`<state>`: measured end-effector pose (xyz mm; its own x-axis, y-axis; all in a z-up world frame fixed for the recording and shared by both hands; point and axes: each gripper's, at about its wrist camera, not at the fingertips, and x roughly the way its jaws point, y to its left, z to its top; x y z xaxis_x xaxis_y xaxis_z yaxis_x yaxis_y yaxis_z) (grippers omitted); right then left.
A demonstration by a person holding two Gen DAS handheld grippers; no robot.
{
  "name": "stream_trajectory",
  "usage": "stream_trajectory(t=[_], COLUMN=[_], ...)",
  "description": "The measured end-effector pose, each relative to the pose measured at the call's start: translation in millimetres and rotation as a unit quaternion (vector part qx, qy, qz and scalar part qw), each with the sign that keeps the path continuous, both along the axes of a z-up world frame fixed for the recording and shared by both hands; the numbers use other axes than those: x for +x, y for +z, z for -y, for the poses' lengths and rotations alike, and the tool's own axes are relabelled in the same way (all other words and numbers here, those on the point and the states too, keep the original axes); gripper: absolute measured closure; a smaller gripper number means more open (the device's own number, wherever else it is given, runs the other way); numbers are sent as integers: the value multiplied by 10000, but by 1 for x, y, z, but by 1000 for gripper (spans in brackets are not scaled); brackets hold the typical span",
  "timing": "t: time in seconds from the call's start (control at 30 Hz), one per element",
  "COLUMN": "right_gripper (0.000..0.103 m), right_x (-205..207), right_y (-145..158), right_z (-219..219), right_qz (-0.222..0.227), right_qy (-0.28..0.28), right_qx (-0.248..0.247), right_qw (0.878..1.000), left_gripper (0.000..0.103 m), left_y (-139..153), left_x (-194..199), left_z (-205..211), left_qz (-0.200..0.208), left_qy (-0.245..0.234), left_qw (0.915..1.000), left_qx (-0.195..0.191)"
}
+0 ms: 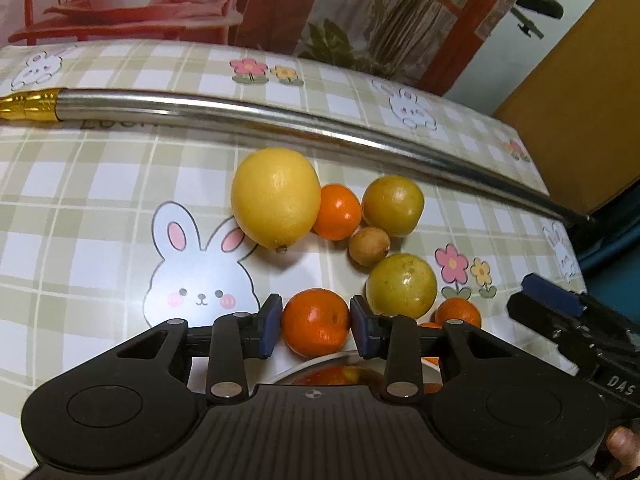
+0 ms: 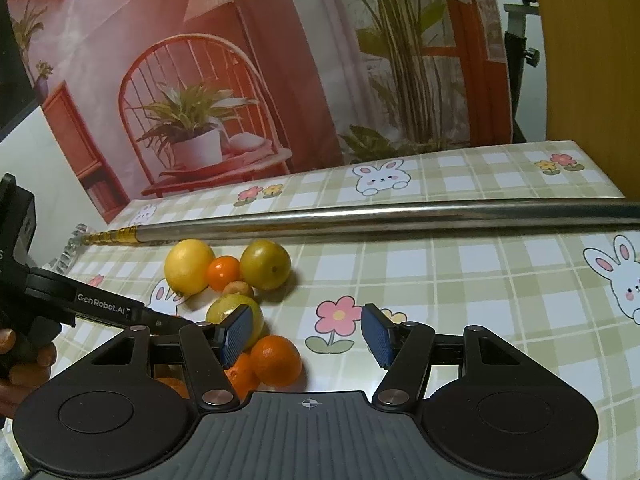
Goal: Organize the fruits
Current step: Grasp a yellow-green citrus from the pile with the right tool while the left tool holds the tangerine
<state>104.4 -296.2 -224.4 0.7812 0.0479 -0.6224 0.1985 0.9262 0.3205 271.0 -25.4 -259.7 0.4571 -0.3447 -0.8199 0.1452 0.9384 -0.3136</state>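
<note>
My left gripper (image 1: 316,326) is shut on a small orange (image 1: 315,322), held just above a bowl (image 1: 320,364) whose rim shows under the fingers. On the table lie a big lemon (image 1: 276,197), another small orange (image 1: 337,211), two yellow-green fruits (image 1: 393,205) (image 1: 401,285), a small brown fruit (image 1: 369,246) and an orange (image 1: 458,311) at the right. My right gripper (image 2: 308,334) is open and empty, right of the fruit pile, with two oranges (image 2: 276,358) by its left finger. The lemon also shows in the right wrist view (image 2: 189,266).
A long steel pole (image 1: 280,114) with a gold tip lies across the table behind the fruit. The right gripper shows in the left wrist view at the right edge (image 1: 560,320). The checked bunny tablecloth (image 2: 480,280) extends to the right. A printed backdrop stands behind the table.
</note>
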Motion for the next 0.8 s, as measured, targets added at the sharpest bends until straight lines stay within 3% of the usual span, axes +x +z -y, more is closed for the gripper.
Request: stream_trajectory(t=[0.33,0.6,0.8], right_gripper=[46,47,54], right_x=[23,58,74], right_y=[-2,-10,-19], right_z=[-19,-46,-60], right_qz=[-117,-328,-503], right_qy=[514,1061,1243], right_qx=[-323,-531,-480], right_qw=[9981,9924,9898], left_gripper=[64,64,64], left_y=[33,51,57], left_x=[-27,-77,-104], left_z=[-20,-40,-48], left_qz=[582,1073,1235], left_qy=[131,211,142], left_qw=[9981,9939,9922], left_qx=[-140,-131,-100])
